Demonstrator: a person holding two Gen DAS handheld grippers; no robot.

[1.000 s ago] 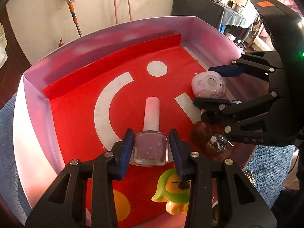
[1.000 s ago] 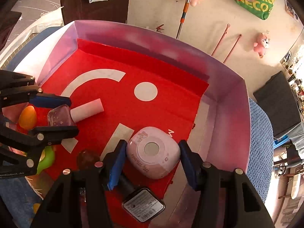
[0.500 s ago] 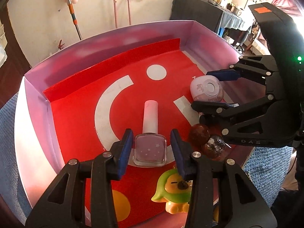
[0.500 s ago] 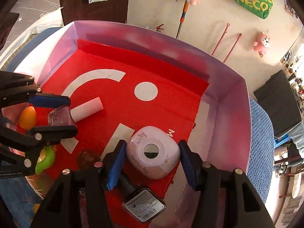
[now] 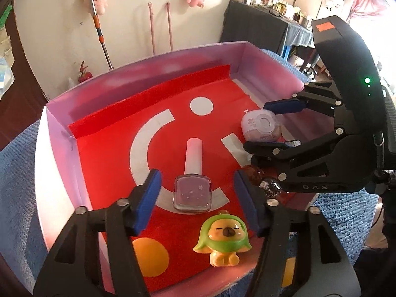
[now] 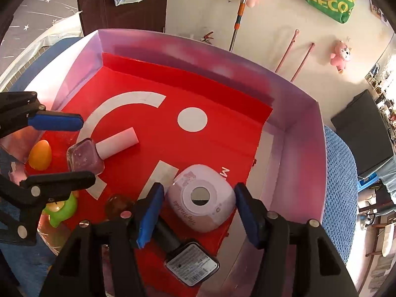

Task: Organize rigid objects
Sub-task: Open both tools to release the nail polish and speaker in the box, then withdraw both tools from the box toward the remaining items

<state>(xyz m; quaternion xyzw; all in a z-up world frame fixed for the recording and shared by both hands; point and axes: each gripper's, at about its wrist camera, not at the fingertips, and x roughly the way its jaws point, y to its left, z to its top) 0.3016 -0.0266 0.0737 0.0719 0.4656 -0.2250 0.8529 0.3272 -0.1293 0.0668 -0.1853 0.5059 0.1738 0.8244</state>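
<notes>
Both grippers released: left gripper [image 5: 195, 198] straddles nail polish [image 5: 192, 193]; right gripper [image 6: 198, 212] partly hides black bottle [image 6: 191, 263].

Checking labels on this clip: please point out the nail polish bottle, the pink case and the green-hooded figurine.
nail polish bottle [image 5: 191, 194], left wrist view, glass body.
pink case [image 6: 200, 198], right wrist view, top face.
green-hooded figurine [image 5: 224, 238], left wrist view, face.

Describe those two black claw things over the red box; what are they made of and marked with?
Both the left gripper and the right gripper are black linkage frames with silver rivets and blue pads lining the jaws. In the left wrist view, the right one shows an orange sticker, a green light and "DAS" lettering.
</notes>
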